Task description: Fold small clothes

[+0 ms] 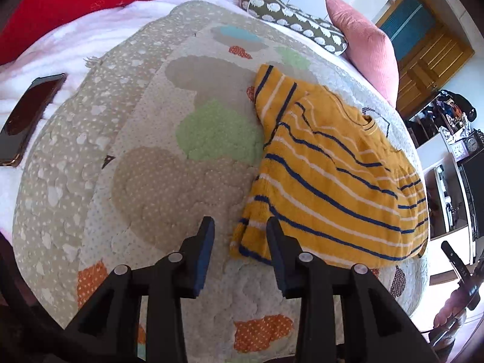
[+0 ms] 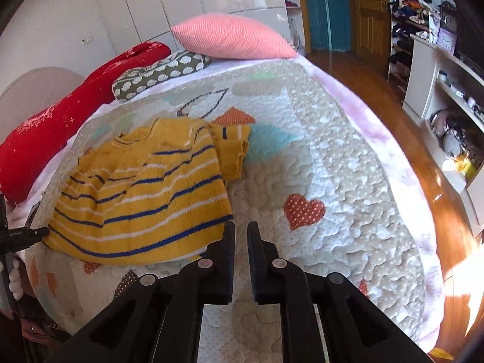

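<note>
A small yellow sweater (image 1: 326, 175) with blue and white stripes lies partly folded on a quilted patchwork blanket (image 1: 145, 163). My left gripper (image 1: 240, 227) is open and empty, its fingers straddling the sweater's near hem corner. In the right wrist view the sweater (image 2: 145, 193) lies to the left, one sleeve (image 2: 233, 148) sticking out to the right. My right gripper (image 2: 241, 230) hovers just off the sweater's near right hem corner, jaws nearly closed with a narrow gap, holding nothing.
A phone (image 1: 27, 115) lies on the white sheet at the left. A pink pillow (image 2: 230, 37), a patterned bolster (image 2: 160, 74) and a red blanket (image 2: 75, 112) sit at the bed's head. Shelves (image 2: 447, 90) and wooden floor (image 2: 372, 90) are to the right.
</note>
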`<state>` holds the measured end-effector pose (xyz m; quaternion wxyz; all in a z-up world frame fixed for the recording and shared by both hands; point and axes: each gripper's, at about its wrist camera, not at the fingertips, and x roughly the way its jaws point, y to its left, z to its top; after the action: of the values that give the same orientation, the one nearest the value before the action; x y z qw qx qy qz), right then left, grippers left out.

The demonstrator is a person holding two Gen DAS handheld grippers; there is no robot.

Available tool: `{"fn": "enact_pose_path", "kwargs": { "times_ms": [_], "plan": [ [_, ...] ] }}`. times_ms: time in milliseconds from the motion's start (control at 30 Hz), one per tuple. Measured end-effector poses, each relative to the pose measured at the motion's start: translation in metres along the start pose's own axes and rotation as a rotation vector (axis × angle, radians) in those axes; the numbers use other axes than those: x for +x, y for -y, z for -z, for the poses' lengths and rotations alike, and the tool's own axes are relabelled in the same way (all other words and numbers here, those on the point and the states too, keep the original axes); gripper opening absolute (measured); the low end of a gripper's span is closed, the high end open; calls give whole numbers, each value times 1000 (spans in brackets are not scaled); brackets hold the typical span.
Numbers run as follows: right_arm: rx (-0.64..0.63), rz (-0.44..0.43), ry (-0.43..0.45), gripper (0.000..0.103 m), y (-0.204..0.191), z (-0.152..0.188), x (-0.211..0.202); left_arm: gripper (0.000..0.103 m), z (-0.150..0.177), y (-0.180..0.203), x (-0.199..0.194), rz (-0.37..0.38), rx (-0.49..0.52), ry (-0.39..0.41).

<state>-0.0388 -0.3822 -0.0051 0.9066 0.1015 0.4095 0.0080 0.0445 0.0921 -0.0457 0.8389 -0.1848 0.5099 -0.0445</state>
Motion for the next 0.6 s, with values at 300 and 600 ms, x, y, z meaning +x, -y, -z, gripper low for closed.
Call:
{"fn": "enact_pose_path", "kwargs": {
  "times_ms": [300,600],
  "plan": [
    [-165,-246,-103,9,-137,-22,43,47,31,-5,-21,61,-58,84],
    [-175,-318,-342,12,-260,-45,179,48,46,-36,-35,94,-112,117]
  ]
}}
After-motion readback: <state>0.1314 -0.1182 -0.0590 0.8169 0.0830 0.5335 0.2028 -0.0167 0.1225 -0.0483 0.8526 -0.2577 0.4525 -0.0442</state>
